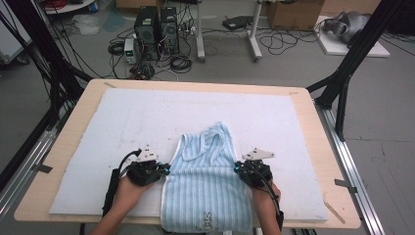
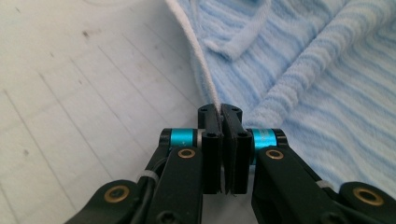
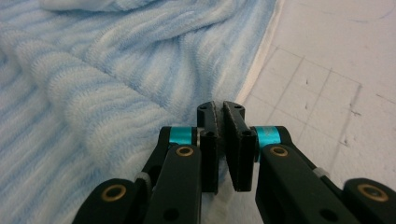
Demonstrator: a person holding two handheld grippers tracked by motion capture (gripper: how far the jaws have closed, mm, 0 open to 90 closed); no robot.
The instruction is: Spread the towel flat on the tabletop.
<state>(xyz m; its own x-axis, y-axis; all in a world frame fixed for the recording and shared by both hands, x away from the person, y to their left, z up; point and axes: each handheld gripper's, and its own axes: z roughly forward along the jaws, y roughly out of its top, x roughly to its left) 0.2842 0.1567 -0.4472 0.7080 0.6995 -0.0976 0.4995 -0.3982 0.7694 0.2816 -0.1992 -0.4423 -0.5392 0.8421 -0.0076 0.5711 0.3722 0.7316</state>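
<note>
Grey floor, tangled cables and two computer towers (image 1: 156, 32) lie beyond a wooden table (image 1: 313, 122) covered by a pale blue-white mat (image 1: 147, 112). On the mat's near half lies a light blue striped towel (image 1: 208, 176), its far end bunched into a folded peak and its near end hanging over the table's front edge, where a small rabbit figure shows on the cloth. A person's hands come in from the bottom, each holding a black gripper. The left gripper (image 1: 165, 170) sits at the towel's left edge, about midway along it; in the left gripper view (image 2: 219, 111) its jaws are pressed together with the towel's white hem (image 2: 205, 79) running straight into the tips, pinched between them. The right gripper (image 1: 237, 169) sits at the towel's right edge, straight across from the left; in the right gripper view (image 3: 220, 108) its jaws are closed at the tips right on the towel's white border (image 3: 261, 56), with the blue striped cloth rumpled in folds to one side and the bare gridded mat to the other.
</note>
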